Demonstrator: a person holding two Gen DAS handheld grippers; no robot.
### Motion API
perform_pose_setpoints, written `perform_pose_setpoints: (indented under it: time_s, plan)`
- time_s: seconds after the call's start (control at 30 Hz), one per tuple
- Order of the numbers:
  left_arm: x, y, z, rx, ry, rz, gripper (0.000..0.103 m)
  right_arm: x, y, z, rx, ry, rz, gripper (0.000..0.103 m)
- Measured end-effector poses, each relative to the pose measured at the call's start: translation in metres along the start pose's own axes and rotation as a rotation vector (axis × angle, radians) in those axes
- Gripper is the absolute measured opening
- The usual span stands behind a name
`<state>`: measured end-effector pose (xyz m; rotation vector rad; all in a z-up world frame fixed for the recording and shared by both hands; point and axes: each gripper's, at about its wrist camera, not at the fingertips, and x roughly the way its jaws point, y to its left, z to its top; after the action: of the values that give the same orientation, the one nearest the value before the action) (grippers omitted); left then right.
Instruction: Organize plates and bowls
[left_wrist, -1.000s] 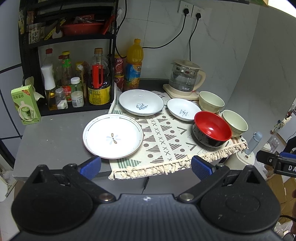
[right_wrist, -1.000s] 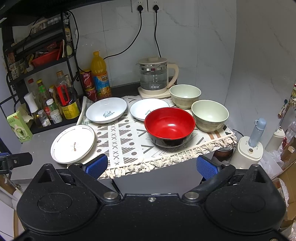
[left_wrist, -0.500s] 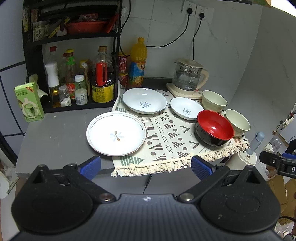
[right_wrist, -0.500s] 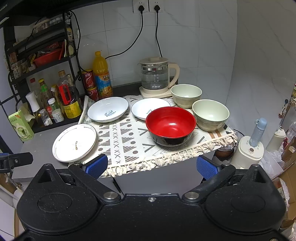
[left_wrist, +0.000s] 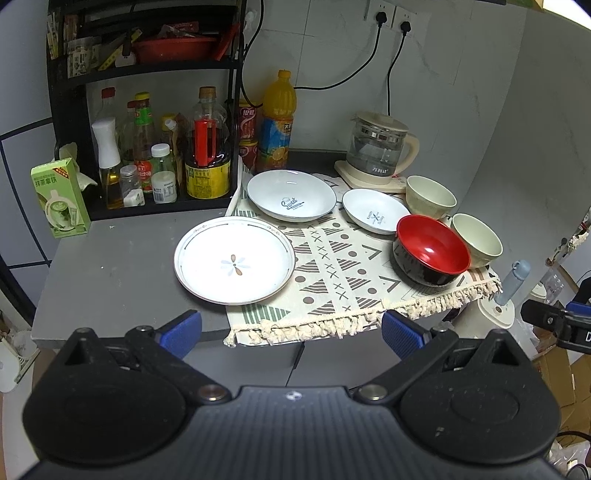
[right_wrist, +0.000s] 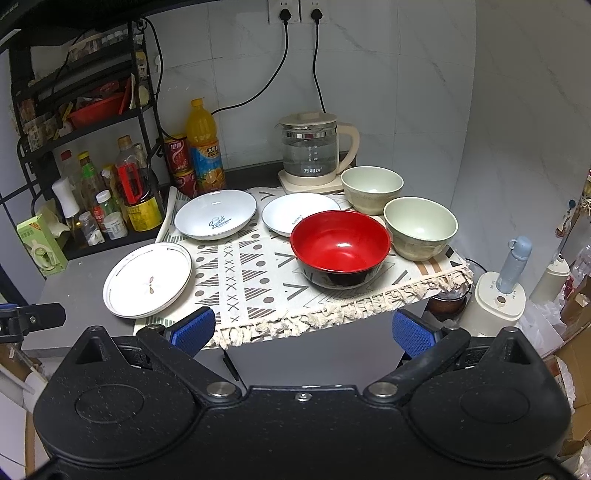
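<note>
A flower-marked white plate (left_wrist: 234, 264) (right_wrist: 147, 279) lies half on the grey counter, half on the patterned cloth (left_wrist: 343, 273). Behind it sit a deep white plate with blue script (left_wrist: 291, 200) (right_wrist: 215, 214) and a smaller white plate (left_wrist: 375, 216) (right_wrist: 291, 216). A red bowl with black outside (left_wrist: 430, 250) (right_wrist: 340, 248) stands at the cloth's right, next to two pale green bowls (left_wrist: 476, 240) (left_wrist: 430, 196) (right_wrist: 420, 227) (right_wrist: 371, 188). My left gripper (left_wrist: 291, 330) and right gripper (right_wrist: 303, 330) hover open before the counter's front edge, holding nothing.
A black rack (left_wrist: 147, 66) with bottles and jars stands at the back left, with a green carton (left_wrist: 61, 197) beside it. An orange drink bottle (left_wrist: 277, 122), cans and a glass kettle (left_wrist: 380, 149) line the wall. A small appliance (right_wrist: 500, 295) sits below the counter's right edge.
Both grippers have drawn back slightly from the counter, so the dishes look a little farther off. No dish has moved.
</note>
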<state>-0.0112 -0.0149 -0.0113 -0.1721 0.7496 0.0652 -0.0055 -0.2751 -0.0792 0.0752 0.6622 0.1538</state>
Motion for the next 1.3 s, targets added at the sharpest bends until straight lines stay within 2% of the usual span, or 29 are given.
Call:
perform_pose_setpoints:
  time_s: [0.53,0.97,1.13,1.3]
  plan:
    - [0.004,-0.012,0.004,0.014,-0.001,0.003,0.103,0.004,-0.007,0.001,0.008,0.002,0.009,0.103]
    - [0.013,-0.02,0.011,-0.001,0.021,0.031,0.103,0.017,-0.019,0.01,0.015,0.02,0.049,0.103]
    - [0.022,-0.023,0.018,-0.039,0.048,0.044,0.103,0.03,-0.028,0.018,0.023,0.037,0.05,0.103]
    - [0.038,-0.028,0.028,-0.034,0.077,0.048,0.103,0.045,-0.036,0.027,0.032,0.061,0.072,0.103]
